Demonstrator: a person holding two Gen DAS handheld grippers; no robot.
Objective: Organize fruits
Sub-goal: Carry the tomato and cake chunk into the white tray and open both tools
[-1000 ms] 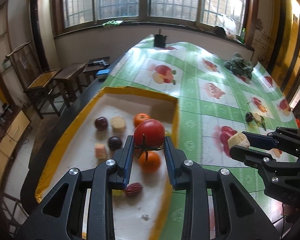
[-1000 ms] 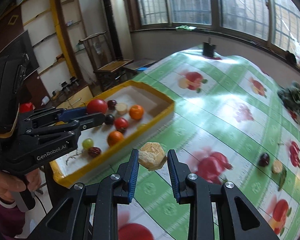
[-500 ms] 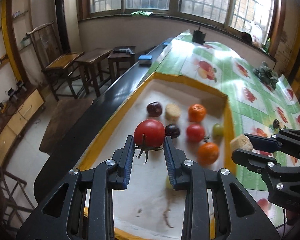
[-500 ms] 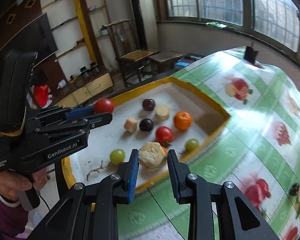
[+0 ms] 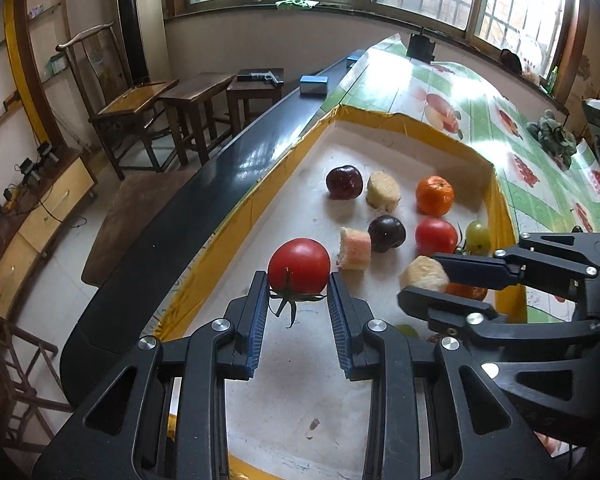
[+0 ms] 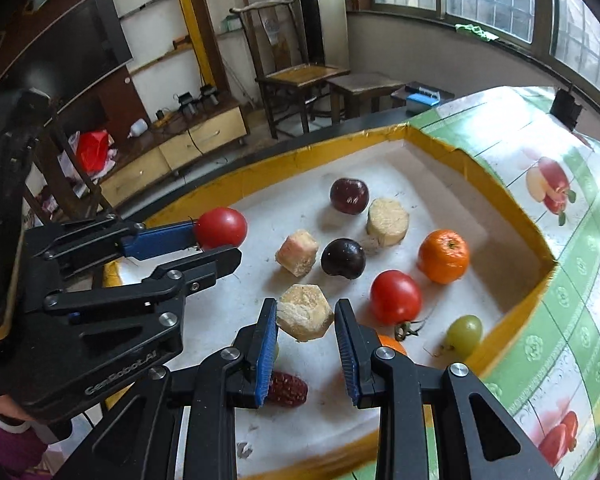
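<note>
**Two loads over the tray, and a crowd waiting below**

Nearest first: the left gripper [image 5: 298,300] is clamped on a tomato [image 5: 299,266], stalk dangling toward the camera, held clear above the tray floor at about 6 o'clock in its own view. Only the fingertips have it, pinching the lower half. It's a round, smooth skin on narrow pads, so my worry is it squirts forward if the squeeze eases unevenly.

At its 3 o'clock, the right gripper [image 6: 305,330] is closed on a pale chunk [image 6: 305,312], six-sided and crumbly-looking. The two tools are close together, so a careless swing could knock one against the other.

Below the right gripper, a dark red fruit [image 6: 286,388] at 7 o'clock and an orange [image 6: 392,345] peeking out at 5 o'clock, partly hidden. Drop the chunk straight down and it may land on one of them and tumble.

Further out: second tomato [image 6: 395,296] at 1 o'clock, grape [image 6: 464,330] by the wall at 3, pink cube [image 6: 298,257] and dark plum [image 6: 343,259] around 12, another orange [image 6: 444,256], a pale round piece [image 6: 387,216] and a second plum [image 6: 349,195] beyond. A rolling tomato would scatter that lot.

The yellow-rimmed tray [image 6: 508,208] sits at the table edge, floor beyond; anything bouncing over at 9 o'clock is gone.
</note>
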